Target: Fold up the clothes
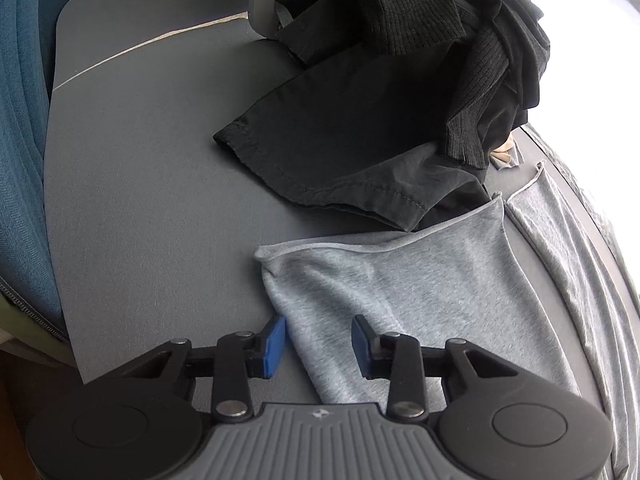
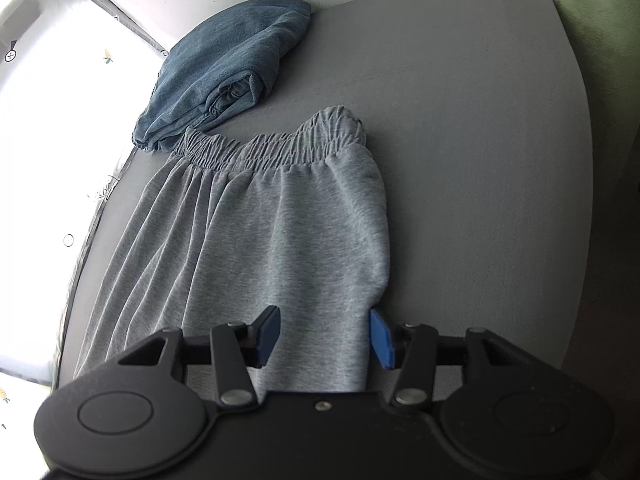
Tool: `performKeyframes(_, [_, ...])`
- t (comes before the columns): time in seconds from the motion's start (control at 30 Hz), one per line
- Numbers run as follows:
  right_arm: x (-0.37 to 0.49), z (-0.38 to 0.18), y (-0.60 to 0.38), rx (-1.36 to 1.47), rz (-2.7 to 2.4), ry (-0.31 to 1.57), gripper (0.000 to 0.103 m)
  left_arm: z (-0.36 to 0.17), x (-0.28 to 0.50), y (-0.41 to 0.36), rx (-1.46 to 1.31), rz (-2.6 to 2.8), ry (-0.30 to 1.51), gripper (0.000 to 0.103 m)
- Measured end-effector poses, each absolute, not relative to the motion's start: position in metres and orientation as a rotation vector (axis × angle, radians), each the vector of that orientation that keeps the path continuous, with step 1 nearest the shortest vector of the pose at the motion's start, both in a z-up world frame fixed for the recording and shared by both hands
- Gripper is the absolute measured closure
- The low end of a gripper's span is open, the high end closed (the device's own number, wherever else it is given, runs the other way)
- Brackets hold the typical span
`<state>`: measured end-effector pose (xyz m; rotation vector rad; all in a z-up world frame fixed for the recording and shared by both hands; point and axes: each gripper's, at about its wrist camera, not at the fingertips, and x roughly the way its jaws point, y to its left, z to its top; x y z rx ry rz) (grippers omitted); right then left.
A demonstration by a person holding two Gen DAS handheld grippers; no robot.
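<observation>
We are straddling the gray pants (image 1: 400,292) with both tools, left tool (image 1: 319,346) and right tool (image 2: 325,336) open, black clothes (image 1: 384,80) piling ahead of the left, folded denim (image 2: 224,72) beyond the right.

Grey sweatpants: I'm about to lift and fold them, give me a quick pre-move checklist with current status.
1. Left hand-held gripper straddles the leg edge of the grey sweatpants: ok.
2. Left pads pressing the cloth: not ok, a gap shows at both pads.
3. Right hand-held gripper straddles the pants' side edge below the waistband: ok.
4. Right pads clamped on the cloth: cannot tell; they sit at the fabric, but pressure is not visible.
5. Black clothes pile clear of the pants: not ok, it overlaps the leg hem.
6. Folded blue garment clear of the waistband: cannot tell, they meet at one corner.
</observation>
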<state>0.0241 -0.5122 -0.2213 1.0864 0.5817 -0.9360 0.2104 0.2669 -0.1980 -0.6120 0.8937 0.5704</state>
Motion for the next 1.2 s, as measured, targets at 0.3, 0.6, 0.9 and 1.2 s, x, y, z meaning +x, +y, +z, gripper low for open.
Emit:
performKeyframes(0.3, [0.042,-0.218,-0.514,0.972,-0.959,0.681,0.054,-0.199,0.229,0.254,-0.458,0.597,0.934,0.066])
performKeyframes(0.6, [0.045,-0.209,-0.516,0.906,-0.921,0.660,0.102,-0.193,0.219,0.267,-0.509,0.689,0.915,0.103])
performKeyframes(0.9, [0.028,-0.173,-0.521,0.965,-0.878,0.488,0.103,-0.133,0.213,0.248,-0.506,0.679,0.715,0.103])
performKeyframes(1.2, [0.032,-0.132,-0.522,0.905,-0.857,0.396,0.103,-0.078,0.231,0.224,-0.462,0.641,0.586,0.103])
